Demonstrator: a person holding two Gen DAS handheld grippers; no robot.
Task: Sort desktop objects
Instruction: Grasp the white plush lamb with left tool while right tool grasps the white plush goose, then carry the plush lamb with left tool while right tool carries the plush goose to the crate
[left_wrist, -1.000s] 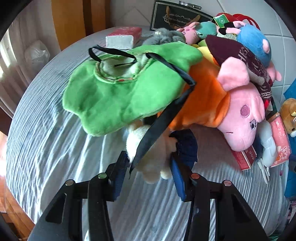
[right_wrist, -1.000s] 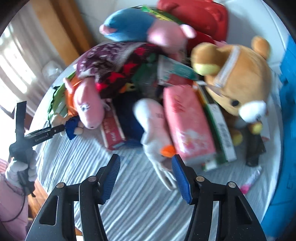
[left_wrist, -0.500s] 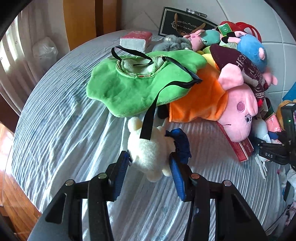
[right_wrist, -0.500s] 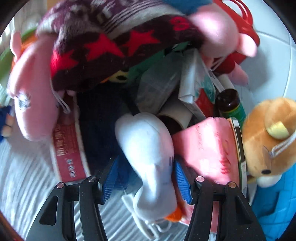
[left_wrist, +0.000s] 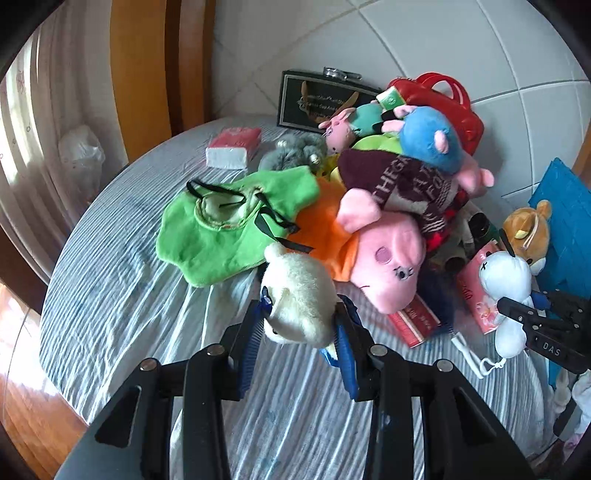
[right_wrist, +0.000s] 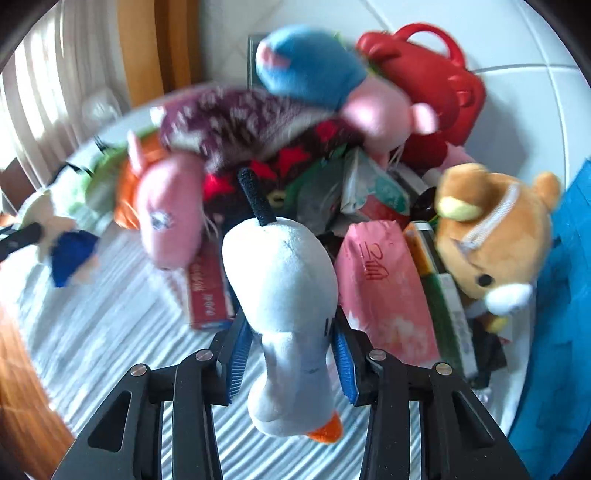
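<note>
1. Two plush toys are gripped, one per gripper. Left wrist view: the left gripper pinches a cream plush animal between its blue pads, the toy lifted clear of the striped tablecloth. A blue part of the toy shows behind the right pad.
2. Same view, pile behind: green bib with black straps, pink pig plush in orange, maroon knitted piece, blue plush, red plastic case, dark framed plaque, tissue pack, grey furry toy.
3. Same view, right edge: the right gripper holds a white goose plush beside a brown bear plush.
4. Right wrist view, blurred: the right gripper, jaws just closing, presses its pads on the neck of the white goose plush, orange beak nearest the camera, black tail loop pointing up.
5. Same view: pink packet just right of the goose, brown bear plush further right, pink pig plush in orange to the left, red plastic case at the back.
</note>
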